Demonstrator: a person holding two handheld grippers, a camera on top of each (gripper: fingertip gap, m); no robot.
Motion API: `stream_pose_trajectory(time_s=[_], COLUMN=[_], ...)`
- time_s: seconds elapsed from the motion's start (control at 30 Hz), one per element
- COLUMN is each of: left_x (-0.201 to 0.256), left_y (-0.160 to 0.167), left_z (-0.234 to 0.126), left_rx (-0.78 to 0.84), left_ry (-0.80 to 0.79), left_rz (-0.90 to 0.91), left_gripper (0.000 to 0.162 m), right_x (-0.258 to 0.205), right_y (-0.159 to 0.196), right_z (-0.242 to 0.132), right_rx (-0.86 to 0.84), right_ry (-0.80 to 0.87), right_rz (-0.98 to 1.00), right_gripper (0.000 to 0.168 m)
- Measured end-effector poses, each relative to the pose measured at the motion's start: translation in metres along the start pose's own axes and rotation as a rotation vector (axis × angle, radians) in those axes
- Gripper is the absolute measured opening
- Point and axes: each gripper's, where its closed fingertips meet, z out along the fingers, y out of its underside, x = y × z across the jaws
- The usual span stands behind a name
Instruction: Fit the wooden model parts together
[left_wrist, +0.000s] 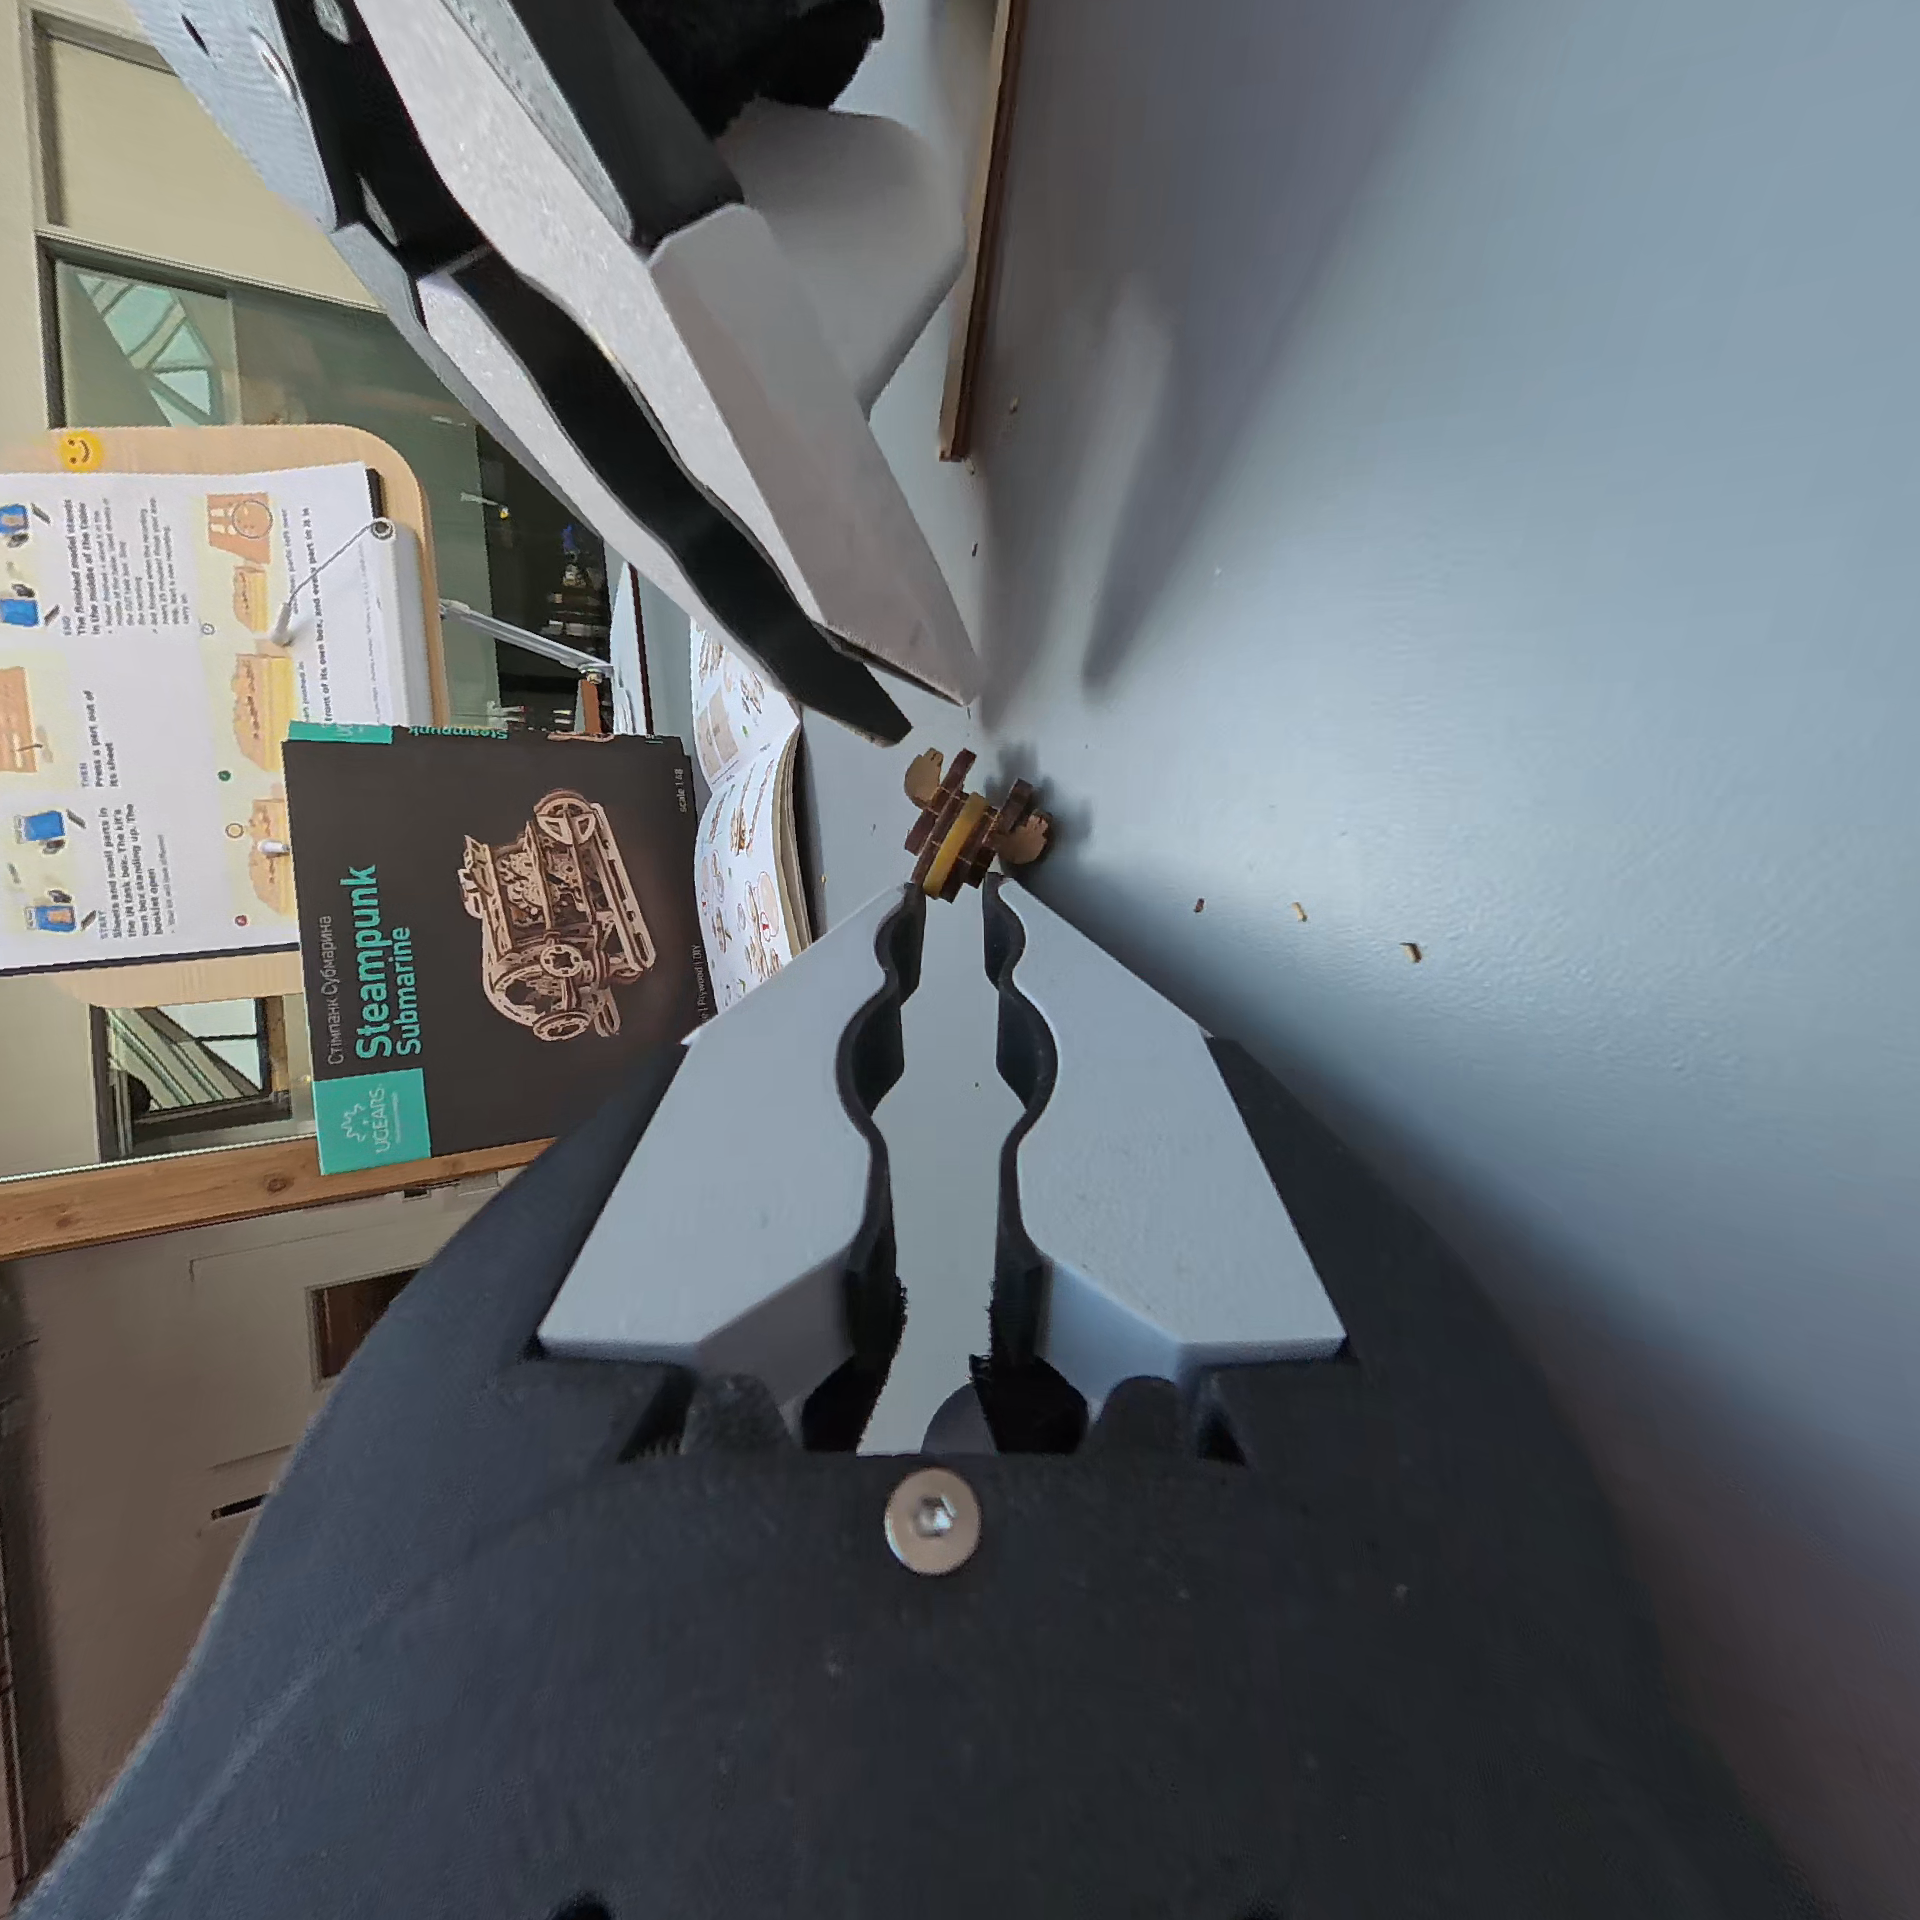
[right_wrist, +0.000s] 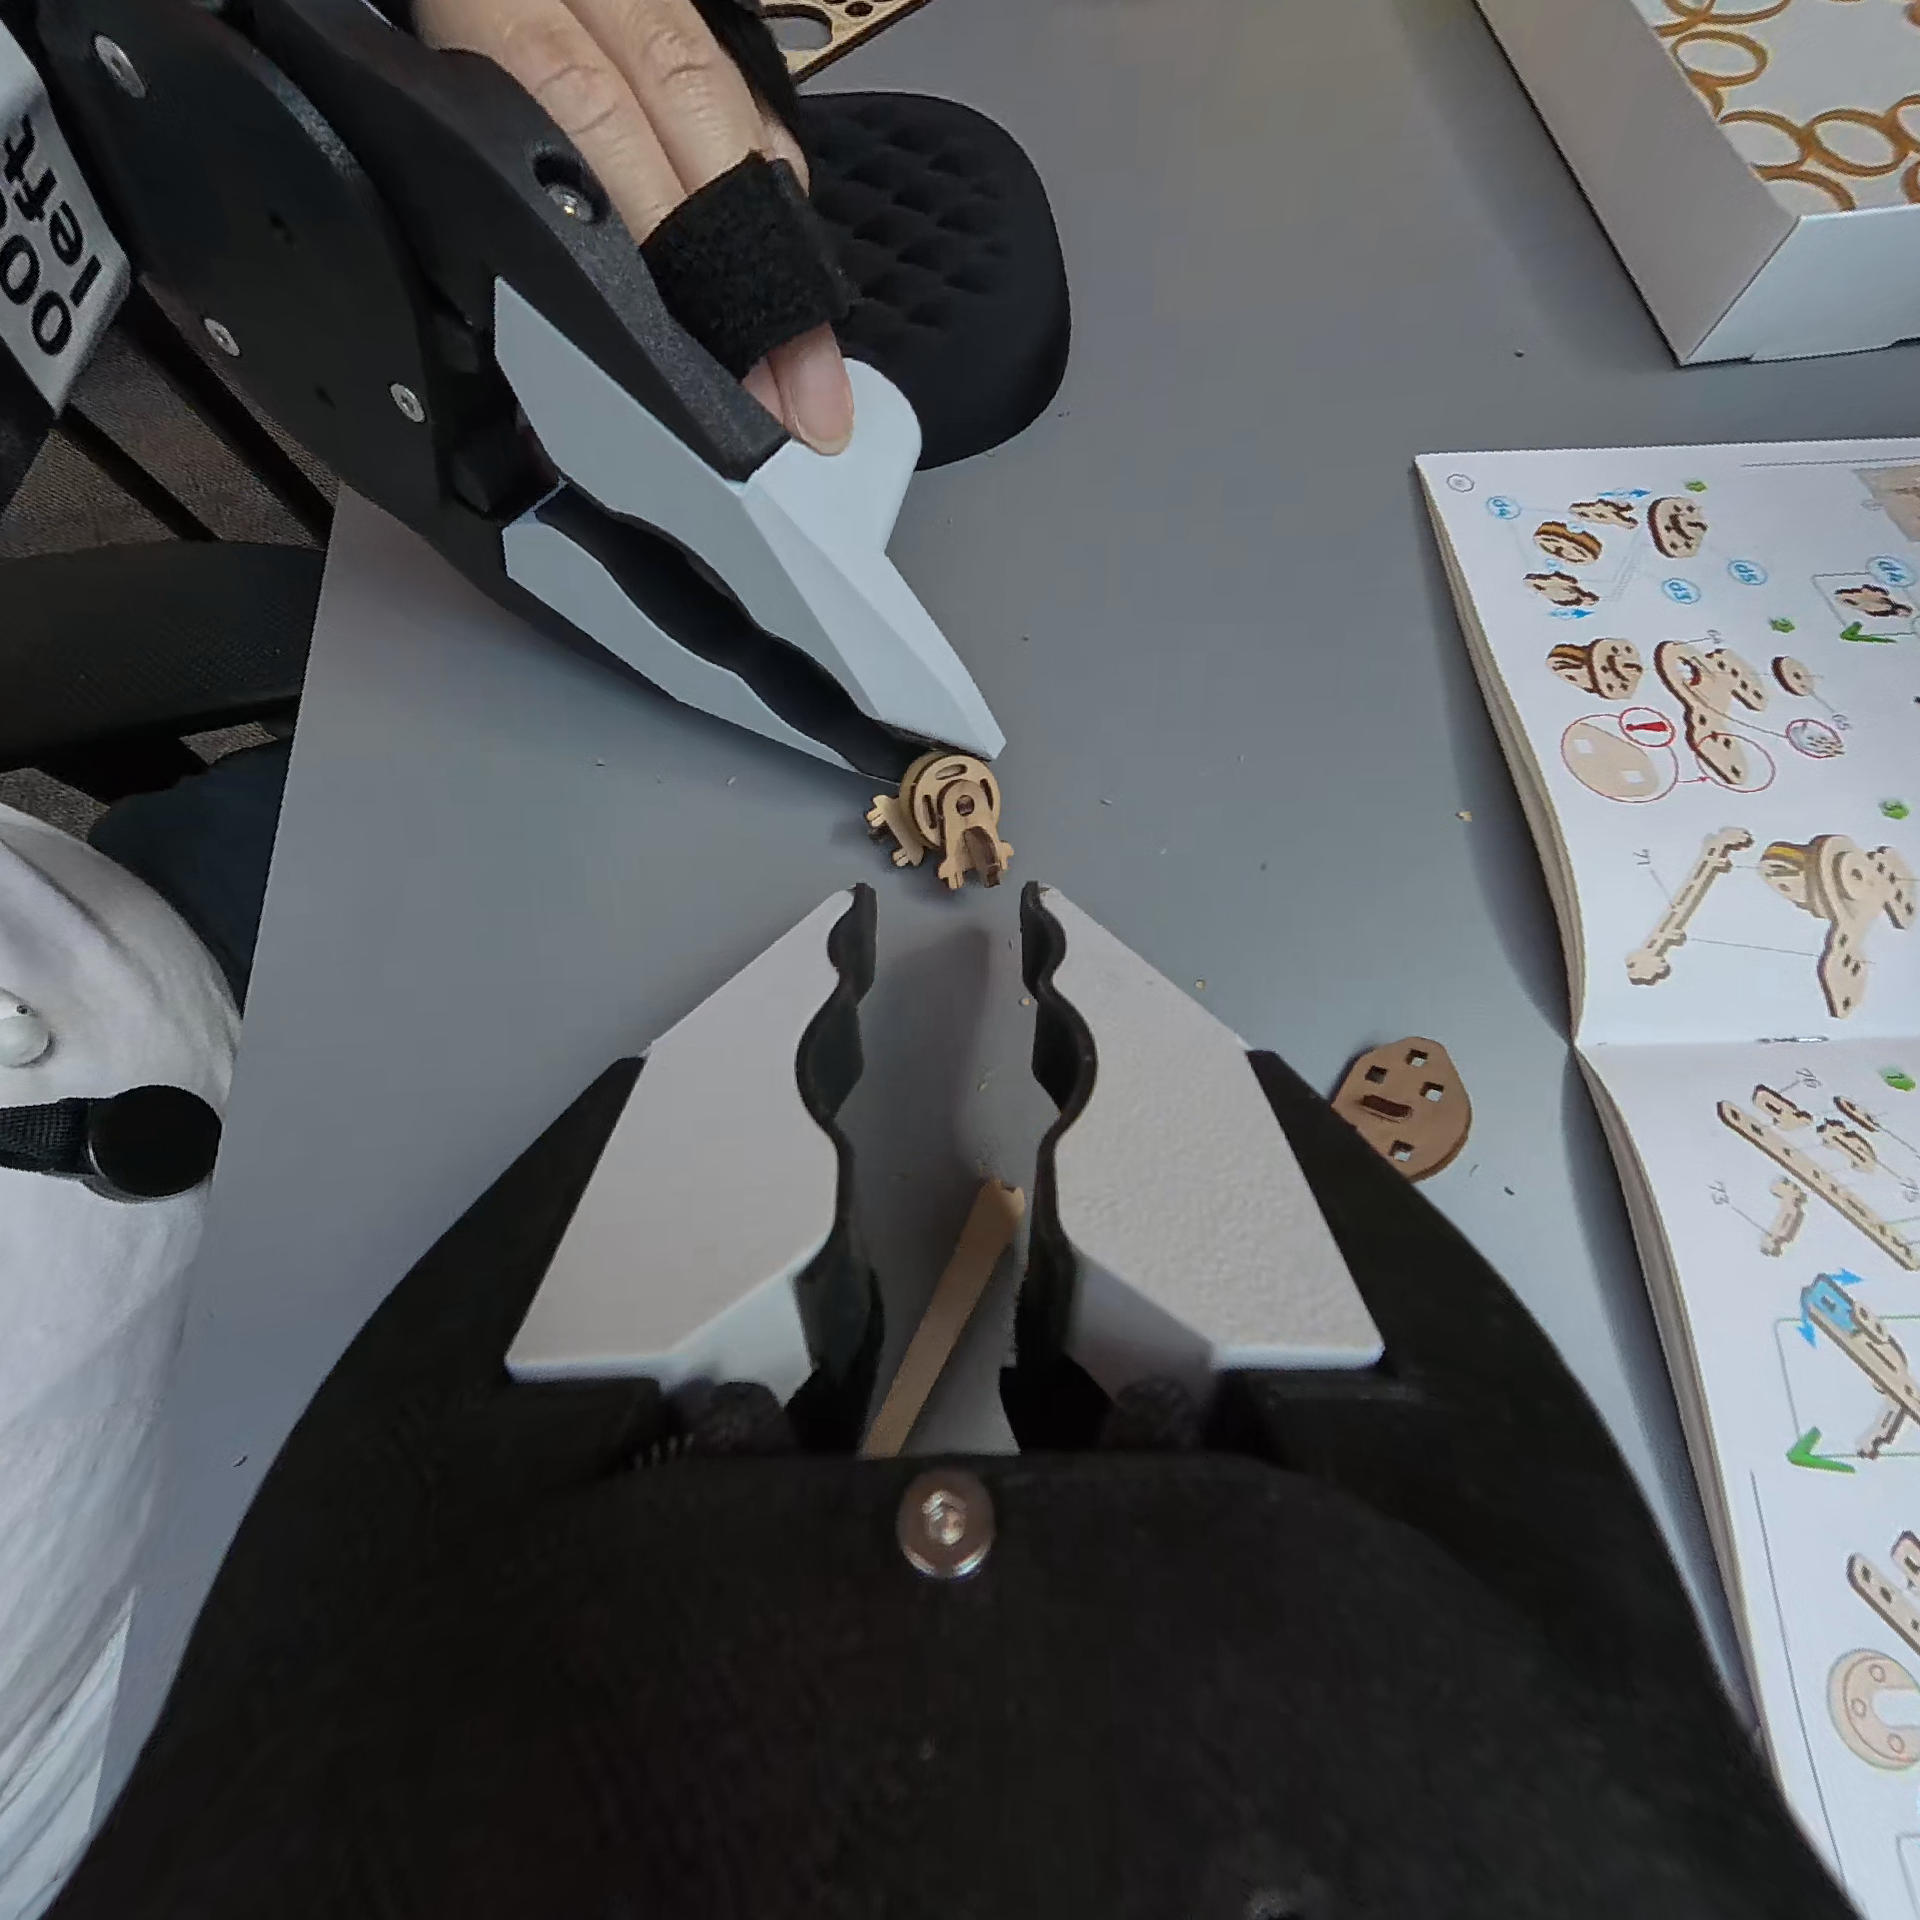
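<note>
Though right-view only, loose wooden disc (right_wrist: 1403, 1107)

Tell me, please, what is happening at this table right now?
A person is building a wooden model with two handheld claws. The left claw has its tips at a small wooden sub-assembly on the grey table. The right claw hovers open just short of it. An instruction booklet lies open alongside.

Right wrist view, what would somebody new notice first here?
The small wooden assembly on the grey table, at the centre, with the left gripper pinching its upper edge. Just below it, the right gripper hangs open and empty. On the right lies the open instruction booklet, with a loose round wooden disc beside it.
</note>
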Motion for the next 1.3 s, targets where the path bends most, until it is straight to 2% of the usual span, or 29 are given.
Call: stream_pose_trajectory(time_s=[0.3, 0.47, 1.03, 1.3], left_x=[-0.001, -0.001, -0.001, 0.000], left_y=[0.006, 0.007, 0.008, 0.006], left_z=[-0.004, -0.004, -0.005, -0.005], left_rx=[-0.094, -0.101, -0.128, -0.128], left_ry=[-0.081, -0.080, -0.101, -0.101], left_rz=[0.016, -0.010, -0.002, -0.002], left_gripper=[0.009, 0.009, 0.008, 0.008], right_x=[0.004, 0.003, -0.011, -0.008], right_y=[-0.005, -0.004, -0.014, -0.016], right_z=[0.010, 0.015, 0.009, 0.009], right_rx=[-0.007, -0.042, 0.018, 0.039], right_ry=[-0.049, -0.061, -0.074, -0.055], right_rz=[-0.029, -0.049, -0.015, 0.055], right_gripper=[0.029, 0.026, 0.019, 0.010])
